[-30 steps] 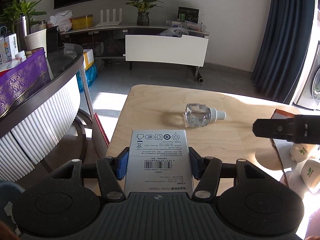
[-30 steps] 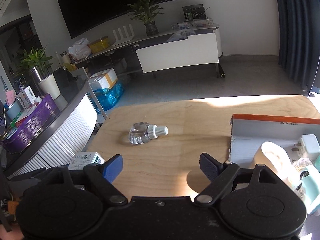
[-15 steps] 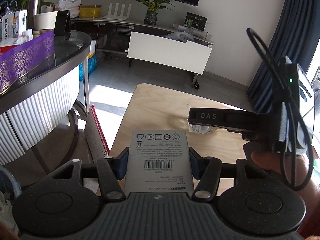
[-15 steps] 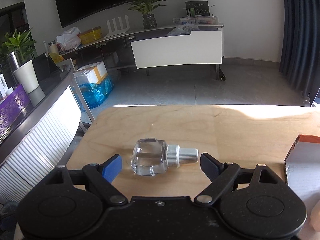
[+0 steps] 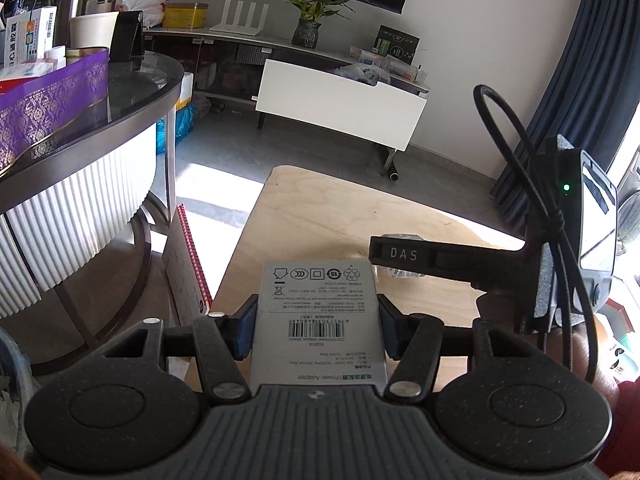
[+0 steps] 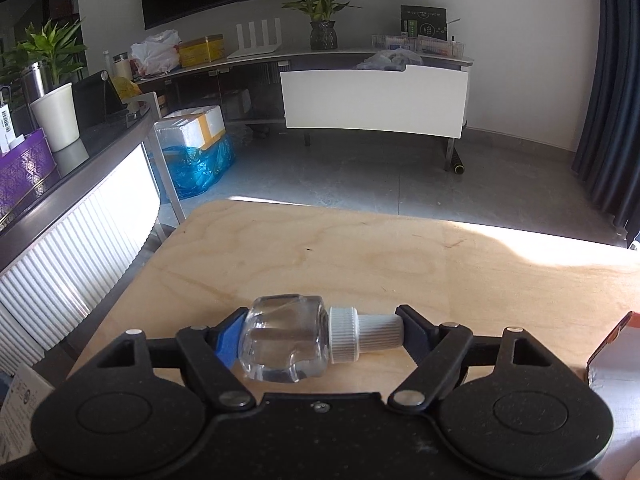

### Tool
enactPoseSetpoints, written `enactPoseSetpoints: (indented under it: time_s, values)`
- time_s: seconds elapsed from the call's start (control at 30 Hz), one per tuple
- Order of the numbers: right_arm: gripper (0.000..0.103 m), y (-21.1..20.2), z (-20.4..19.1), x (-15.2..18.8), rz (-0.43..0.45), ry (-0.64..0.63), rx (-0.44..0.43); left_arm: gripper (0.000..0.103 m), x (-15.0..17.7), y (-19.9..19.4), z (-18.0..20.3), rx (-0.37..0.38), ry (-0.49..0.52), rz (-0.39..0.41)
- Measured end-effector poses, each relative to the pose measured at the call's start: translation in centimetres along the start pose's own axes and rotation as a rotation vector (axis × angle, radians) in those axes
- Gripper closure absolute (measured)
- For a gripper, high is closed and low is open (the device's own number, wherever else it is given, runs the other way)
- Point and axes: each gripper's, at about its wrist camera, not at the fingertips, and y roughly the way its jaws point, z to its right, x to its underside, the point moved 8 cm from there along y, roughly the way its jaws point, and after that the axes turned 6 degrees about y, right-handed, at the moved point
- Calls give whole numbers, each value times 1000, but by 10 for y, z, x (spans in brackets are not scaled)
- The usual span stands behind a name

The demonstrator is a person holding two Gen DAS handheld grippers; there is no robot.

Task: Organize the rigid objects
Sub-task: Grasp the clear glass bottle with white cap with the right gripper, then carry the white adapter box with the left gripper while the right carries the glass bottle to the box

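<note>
at left, the left gripper (image 5: 318, 330) pinches a flat grey power adapter box (image 5: 320, 320) by its long sides, near the wooden table (image 6: 360, 256) edge. to its right, the right gripper (image 6: 322, 338) has a clear glass bottle (image 6: 286, 338) lying crosswise between its fingers, pads at base and ribbed white cap (image 6: 366, 334); whether they press, i cannot tell.

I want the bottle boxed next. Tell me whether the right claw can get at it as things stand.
Probably yes. The bottle lies on its side on the table, already between the right claw's fingers, base by one pad, cap by the other. Nothing blocks it. The left claw holds the adapter box off to the side.
</note>
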Motion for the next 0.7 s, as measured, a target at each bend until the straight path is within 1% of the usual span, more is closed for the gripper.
enactPoseSetpoints:
  time_s: [0.13, 0.3, 0.37, 0.5, 0.7]
  values:
    - [10, -24, -4, 4, 5, -23, -5, 44, -1, -2, 2, -1, 4, 9]
    - [10, -70, 5, 8, 19, 12, -19, 44, -1, -10, 7, 0, 26, 35]
    - [10, -90, 8, 12, 29, 3, -12, 44, -2, -16, 8, -14, 46, 50]
    - [10, -130, 14, 20, 50, 6, -6, 44, -5, -32, 13, -36, 74, 79]
    - [10, -181, 22, 32, 85, 41, -4, 44, -1, -62, 34, -32, 111, 108]
